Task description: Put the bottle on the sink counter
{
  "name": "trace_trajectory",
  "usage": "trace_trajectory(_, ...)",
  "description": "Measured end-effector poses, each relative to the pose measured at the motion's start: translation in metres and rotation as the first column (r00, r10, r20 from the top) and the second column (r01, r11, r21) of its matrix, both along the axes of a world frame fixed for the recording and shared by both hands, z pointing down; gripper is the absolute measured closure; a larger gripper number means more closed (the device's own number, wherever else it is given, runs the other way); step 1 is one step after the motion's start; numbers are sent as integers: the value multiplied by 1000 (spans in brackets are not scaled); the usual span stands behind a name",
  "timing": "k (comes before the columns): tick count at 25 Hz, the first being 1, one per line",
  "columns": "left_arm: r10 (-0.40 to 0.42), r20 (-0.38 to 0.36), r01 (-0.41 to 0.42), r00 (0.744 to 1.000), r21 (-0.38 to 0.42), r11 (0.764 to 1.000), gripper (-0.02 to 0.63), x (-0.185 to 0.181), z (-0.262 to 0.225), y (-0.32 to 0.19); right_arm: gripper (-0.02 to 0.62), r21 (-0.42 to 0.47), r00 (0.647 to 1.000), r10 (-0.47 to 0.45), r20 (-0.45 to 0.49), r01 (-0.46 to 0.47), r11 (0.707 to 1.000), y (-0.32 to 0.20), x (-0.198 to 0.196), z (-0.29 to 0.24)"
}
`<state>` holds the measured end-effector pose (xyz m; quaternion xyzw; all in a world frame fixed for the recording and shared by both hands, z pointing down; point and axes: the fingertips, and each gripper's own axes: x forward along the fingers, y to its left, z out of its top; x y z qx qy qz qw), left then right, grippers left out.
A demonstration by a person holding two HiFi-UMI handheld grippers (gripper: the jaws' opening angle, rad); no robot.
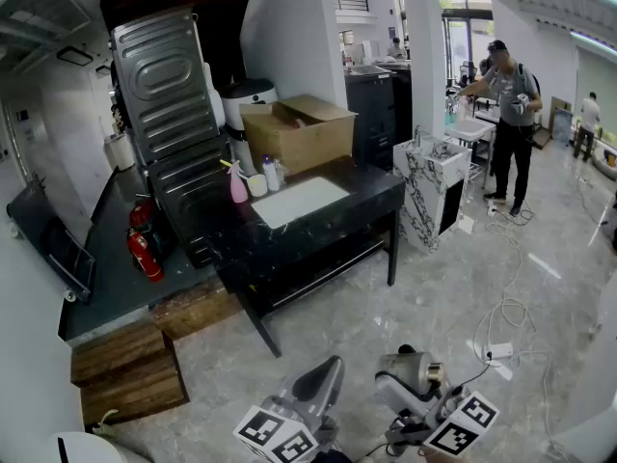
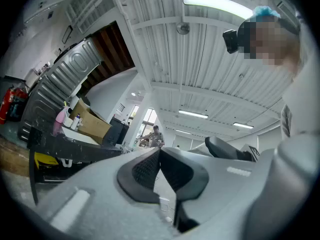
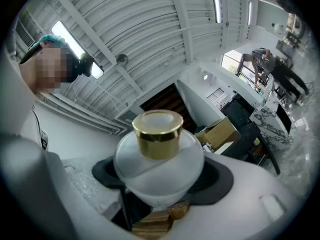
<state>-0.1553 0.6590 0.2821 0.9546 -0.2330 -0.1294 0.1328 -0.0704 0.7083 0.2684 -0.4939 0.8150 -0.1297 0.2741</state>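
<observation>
A round frosted white bottle with a gold cap sits between the dark pads of my right gripper, which is shut on it. In the head view the bottle and the right gripper are low at the bottom edge, over the grey floor. Beside them, my left gripper is shut and empty, its pads meeting at a point. The black sink counter with its white basin stands well ahead, across open floor.
On the counter stand a cardboard box, a pink spray bottle and small containers. A ribbed metal panel, red fire extinguishers and wooden steps are at the left. A marble-patterned cabinet, a person and floor cables are at the right.
</observation>
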Motion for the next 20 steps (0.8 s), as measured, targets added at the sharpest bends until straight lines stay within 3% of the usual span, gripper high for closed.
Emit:
trace_trajectory(8, 15, 64, -15, 998, 1, 1000, 598, 20, 15, -8, 255, -35, 993, -14, -113, 11, 999, -15, 5, -1)
trace_trajectory(12, -23, 76, 24, 997, -11, 1000, 598, 17, 24, -11, 255, -36, 989, -14, -150, 9, 999, -12, 8, -1)
trace_trajectory(20, -14, 108, 19, 994, -40, 999, 598, 23, 36, -23, 255, -77, 997, -18, -81, 11, 997, -33, 21, 11)
